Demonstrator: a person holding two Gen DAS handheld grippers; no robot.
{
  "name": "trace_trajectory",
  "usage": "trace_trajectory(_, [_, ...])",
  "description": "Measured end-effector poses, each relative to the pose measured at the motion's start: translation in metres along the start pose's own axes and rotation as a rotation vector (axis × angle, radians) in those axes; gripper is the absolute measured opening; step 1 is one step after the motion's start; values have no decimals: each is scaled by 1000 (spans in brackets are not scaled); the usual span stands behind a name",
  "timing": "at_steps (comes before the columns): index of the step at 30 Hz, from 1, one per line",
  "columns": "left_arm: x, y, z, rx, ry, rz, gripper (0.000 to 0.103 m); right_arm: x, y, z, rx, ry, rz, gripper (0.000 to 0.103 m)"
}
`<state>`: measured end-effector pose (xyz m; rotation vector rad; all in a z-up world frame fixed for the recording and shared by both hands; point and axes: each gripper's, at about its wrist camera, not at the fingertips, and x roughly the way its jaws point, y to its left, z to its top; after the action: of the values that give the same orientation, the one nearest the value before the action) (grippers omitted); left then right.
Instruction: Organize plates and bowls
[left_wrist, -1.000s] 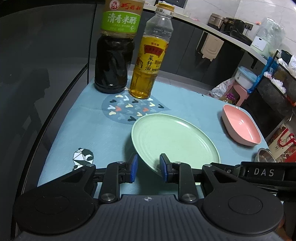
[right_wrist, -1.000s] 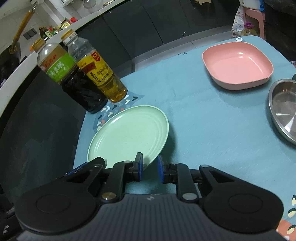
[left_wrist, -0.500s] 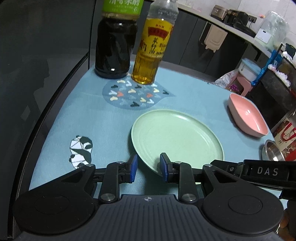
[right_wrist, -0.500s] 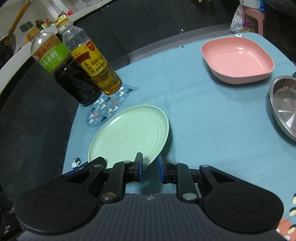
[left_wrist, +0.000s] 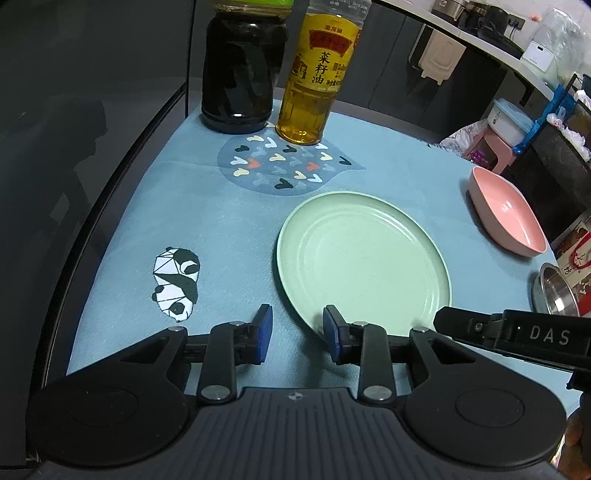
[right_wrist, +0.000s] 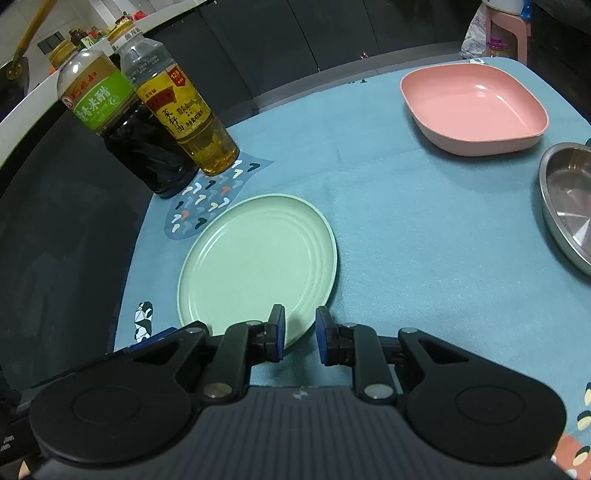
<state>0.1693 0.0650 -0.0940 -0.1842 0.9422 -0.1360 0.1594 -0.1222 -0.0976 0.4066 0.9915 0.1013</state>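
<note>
A round light-green plate (left_wrist: 364, 258) lies flat on the blue tablecloth; it also shows in the right wrist view (right_wrist: 258, 266). A pink square bowl (left_wrist: 506, 218) sits at the right, also in the right wrist view (right_wrist: 474, 107). A steel bowl (right_wrist: 569, 203) sits at the right edge. My left gripper (left_wrist: 297, 330) is open at the plate's near-left rim, its right finger touching the rim. My right gripper (right_wrist: 299, 334) is open at the plate's near-right rim, with nothing between the pads.
A dark vinegar bottle (left_wrist: 240, 70) and a yellow oil bottle (left_wrist: 317, 77) stand at the far side of the table. The table edge curves along the left. A kitchen counter and a pink stool (left_wrist: 495, 147) lie beyond.
The plate has come down flat onto the cloth. The left gripper opened wider and shifted left off the rim. Both cameras moved slightly closer.
</note>
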Motion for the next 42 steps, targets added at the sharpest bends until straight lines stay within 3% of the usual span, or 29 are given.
trace_trajectory(22, [-47,-40,1,64,-86,-16,29,-49,-19,-3,27,-79,26,20])
trace_trajectory(42, [-57,-93,-2,112,-109,-27,29,-89,-56,0,18,-181,-2,20])
